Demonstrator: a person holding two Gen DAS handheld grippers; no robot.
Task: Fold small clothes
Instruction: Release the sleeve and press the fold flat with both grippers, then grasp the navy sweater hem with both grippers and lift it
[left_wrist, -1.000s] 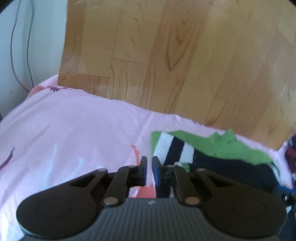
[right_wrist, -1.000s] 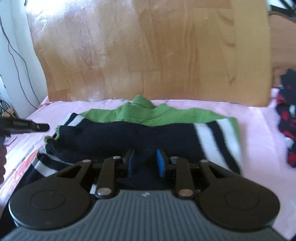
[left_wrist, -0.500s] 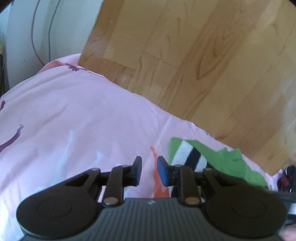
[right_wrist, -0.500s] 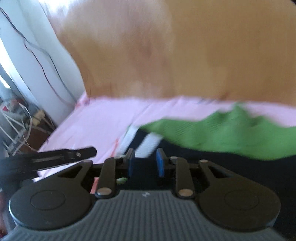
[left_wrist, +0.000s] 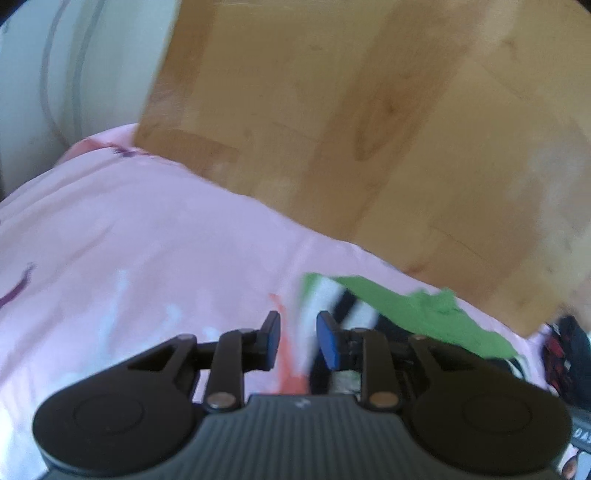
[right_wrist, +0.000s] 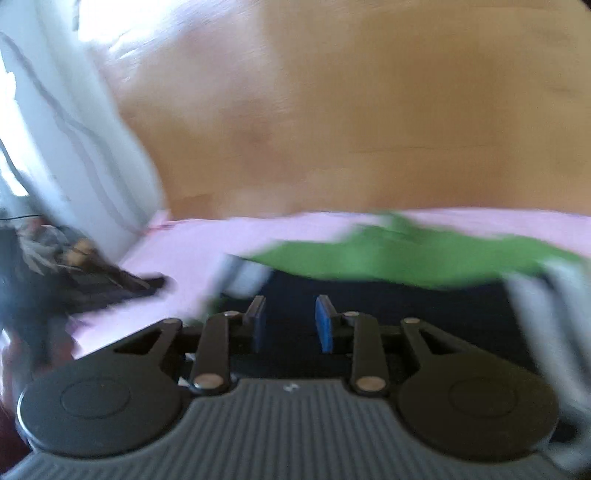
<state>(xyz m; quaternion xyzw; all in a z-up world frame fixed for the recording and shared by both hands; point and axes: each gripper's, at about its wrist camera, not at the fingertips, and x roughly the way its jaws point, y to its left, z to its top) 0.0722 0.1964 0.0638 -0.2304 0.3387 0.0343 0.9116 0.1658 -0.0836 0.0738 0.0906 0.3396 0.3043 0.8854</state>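
A small knitted sweater, green with navy and white stripes (left_wrist: 413, 306), lies on a pink bedsheet (left_wrist: 129, 251). My left gripper (left_wrist: 297, 338) is open and empty, with the sweater's striped left edge just ahead and to its right. My right gripper (right_wrist: 289, 322) is open and empty, low over the navy part of the sweater (right_wrist: 388, 306); the green part (right_wrist: 388, 254) lies beyond it. Both views are blurred by motion.
A wooden headboard (left_wrist: 388, 129) stands behind the bed. A white wall with cables (left_wrist: 55, 74) is at the left. A dark red-patterned garment (left_wrist: 565, 350) lies at the right edge. The other gripper shows as a dark blur (right_wrist: 74, 288) at left in the right wrist view.
My left gripper has opened from nearly shut and drawn back to the sweater's left edge. My right gripper has swung left over the sweater and opened a little wider.
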